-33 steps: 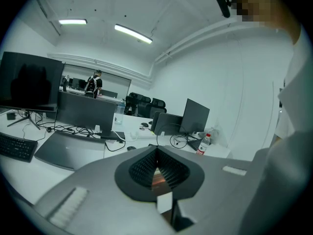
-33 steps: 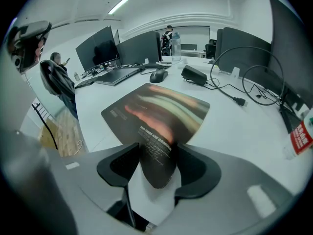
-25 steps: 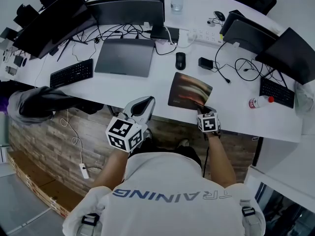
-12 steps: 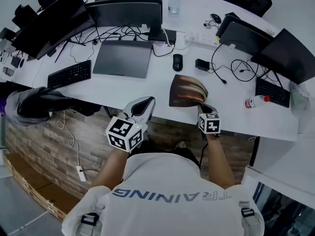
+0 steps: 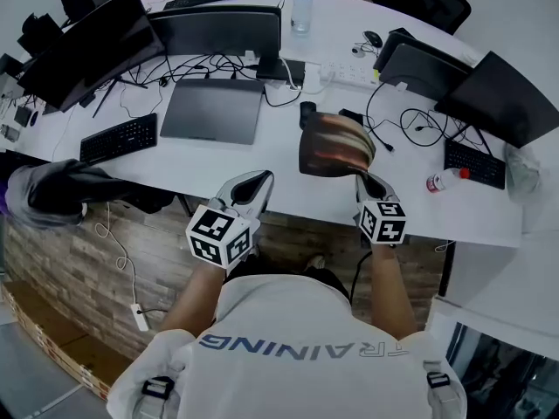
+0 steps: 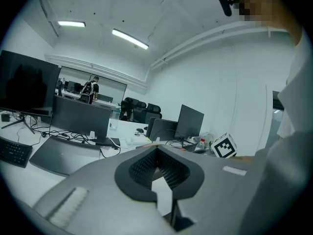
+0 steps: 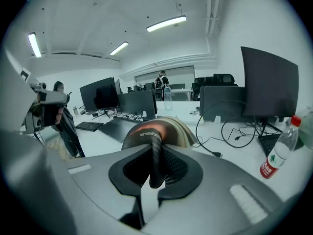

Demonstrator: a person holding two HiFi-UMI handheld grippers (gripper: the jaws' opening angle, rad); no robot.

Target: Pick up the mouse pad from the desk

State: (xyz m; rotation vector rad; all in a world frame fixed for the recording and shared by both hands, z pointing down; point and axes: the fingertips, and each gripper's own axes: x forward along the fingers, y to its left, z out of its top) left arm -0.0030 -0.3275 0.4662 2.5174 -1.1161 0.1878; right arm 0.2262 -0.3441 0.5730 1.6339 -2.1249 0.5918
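The mouse pad (image 5: 336,144), brown and orange on top, hangs curled in the air above the white desk (image 5: 262,160). My right gripper (image 5: 362,178) is shut on its near edge and holds it up. In the right gripper view the pad (image 7: 157,129) bends away from the jaws, its edge pinched between the dark pads of the right gripper (image 7: 155,168). My left gripper (image 5: 256,180) hovers at the desk's front edge, left of the pad and apart from it. In its own view the left gripper (image 6: 157,153) is shut with nothing between its pads.
A black mouse (image 5: 307,112) lies just behind the lifted pad. A closed laptop (image 5: 212,110) and a keyboard (image 5: 119,138) sit to the left, with monitors and cables behind them. A small bottle (image 5: 445,180) lies at the right. A jacket (image 5: 70,190) hangs at the far left.
My right gripper has risen with the mouse pad, which left the desk and curled over. The left gripper has stayed where it was.
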